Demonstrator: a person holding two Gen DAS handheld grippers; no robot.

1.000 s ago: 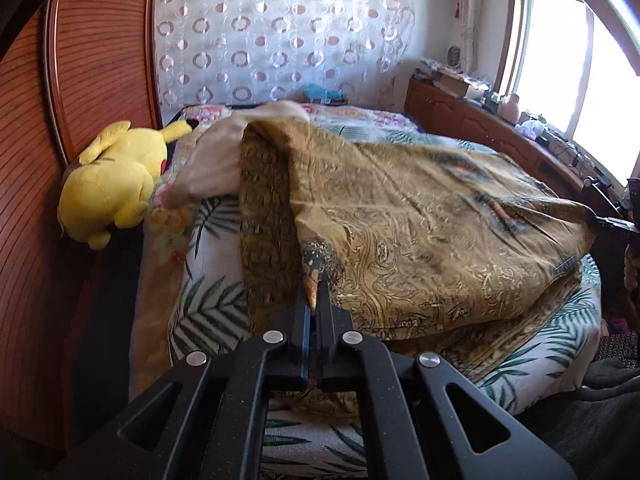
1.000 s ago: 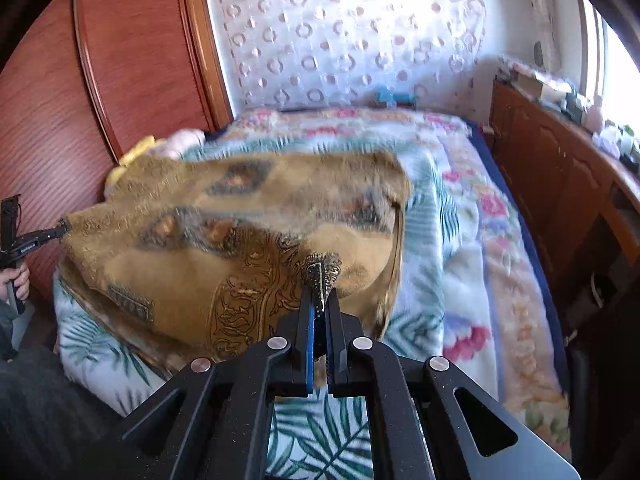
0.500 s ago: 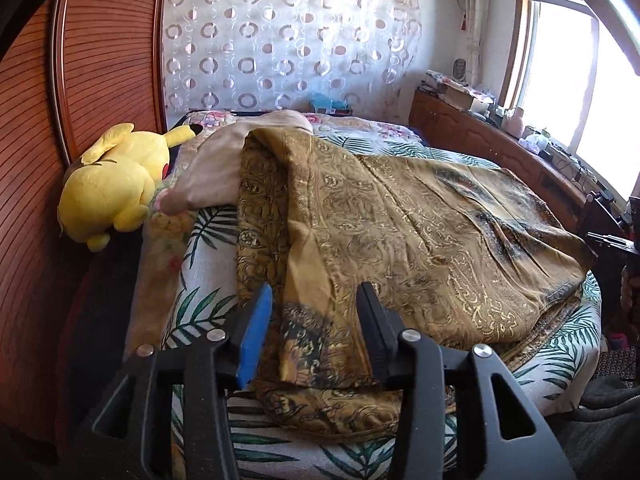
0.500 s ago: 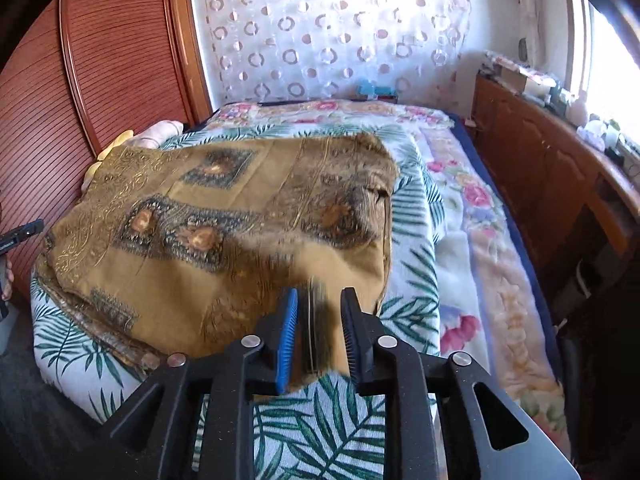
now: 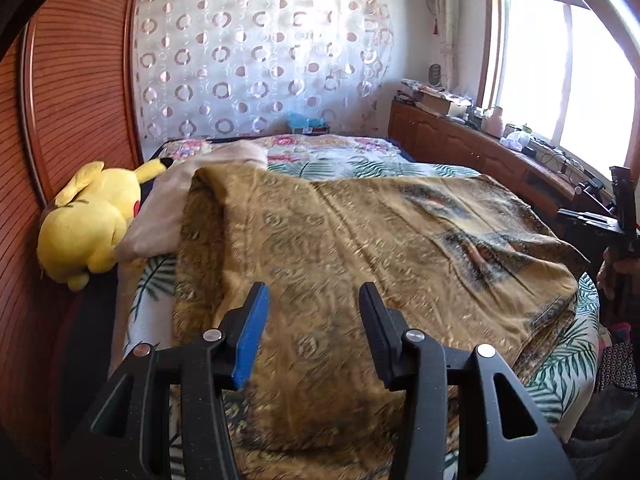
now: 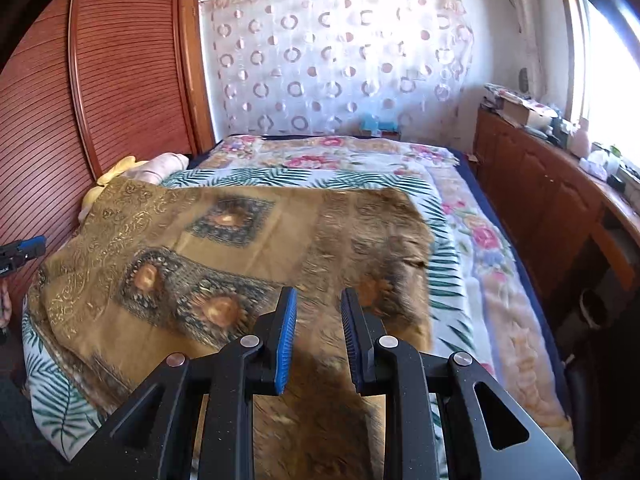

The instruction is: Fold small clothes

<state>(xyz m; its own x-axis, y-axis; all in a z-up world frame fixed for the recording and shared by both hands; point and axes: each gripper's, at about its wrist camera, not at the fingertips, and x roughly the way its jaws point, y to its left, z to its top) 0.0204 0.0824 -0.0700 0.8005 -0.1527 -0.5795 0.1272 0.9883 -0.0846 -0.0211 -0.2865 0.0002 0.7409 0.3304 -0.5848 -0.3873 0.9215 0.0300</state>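
Observation:
A large golden-brown patterned cloth (image 5: 360, 248) lies folded over on the bed, also in the right wrist view (image 6: 224, 256). My left gripper (image 5: 312, 300) is open and empty just above the cloth's near edge. My right gripper (image 6: 319, 304) is open and empty above the cloth's near right part. The right gripper also shows at the far right of the left wrist view (image 5: 600, 220), and the left gripper at the left edge of the right wrist view (image 6: 22, 250).
A yellow plush toy (image 5: 88, 224) and a pale pink garment (image 5: 176, 200) lie at the bed's left side by the wooden wardrobe (image 5: 72, 100). A wooden cabinet (image 6: 552, 208) with clutter runs along the right. The bed has a leaf-print blanket (image 6: 444, 264).
Both grippers were shut on corners of the cloth a second ago; they opened and let go. The cloth has dropped flat onto the bed, and both grippers have opened wider.

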